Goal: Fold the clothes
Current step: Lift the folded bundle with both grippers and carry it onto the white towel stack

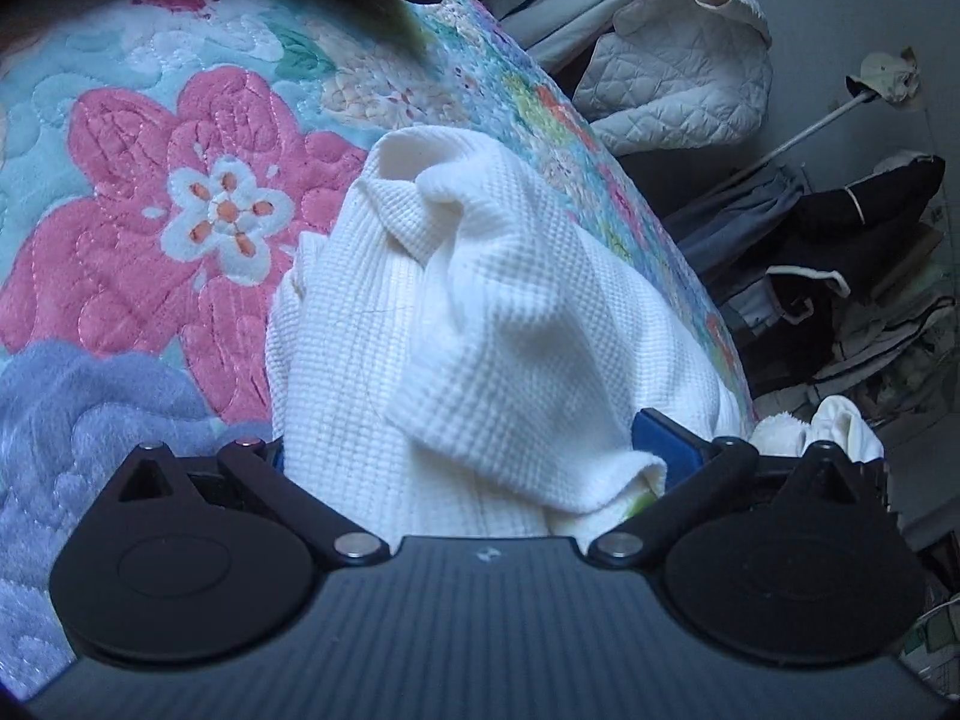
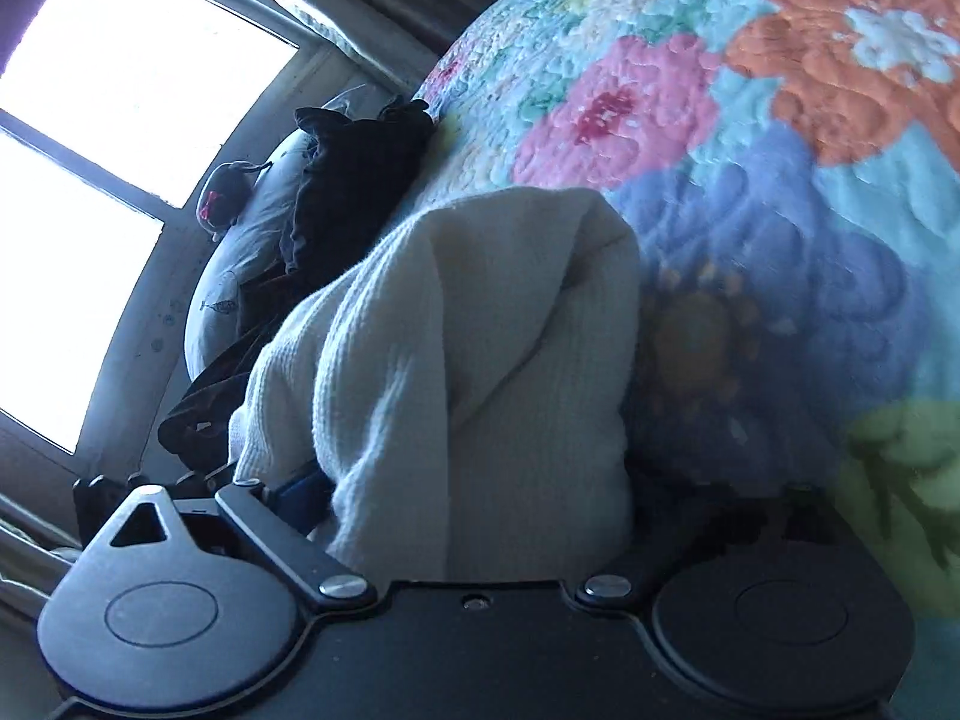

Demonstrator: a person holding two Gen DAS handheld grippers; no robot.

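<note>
A white waffle-knit garment (image 1: 480, 300) lies bunched on a flowered quilt (image 1: 180, 210) that covers a bed. My left gripper (image 1: 468, 450) has its jaws spread wide with the garment heaped between them. One blue pad (image 1: 660, 444) shows bare at the right, beside a folded hem. In the right wrist view the same white garment (image 2: 450, 330) fills the gap of my right gripper (image 2: 474, 480), whose jaws also stand wide. Its left pad (image 2: 300, 486) peeks out under the cloth; the right finger is dark and mostly hidden. The quilt (image 2: 780, 120) stretches away to the right.
Beside the bed's edge hang a white quilted jacket (image 1: 678, 78) and dark clothes (image 1: 840, 252) on a rack, with a fluffy white item (image 1: 828, 426) below. A bright window (image 2: 120, 120), a pale pillow (image 2: 240, 252) and a dark garment (image 2: 354, 180) sit at the bed's far side.
</note>
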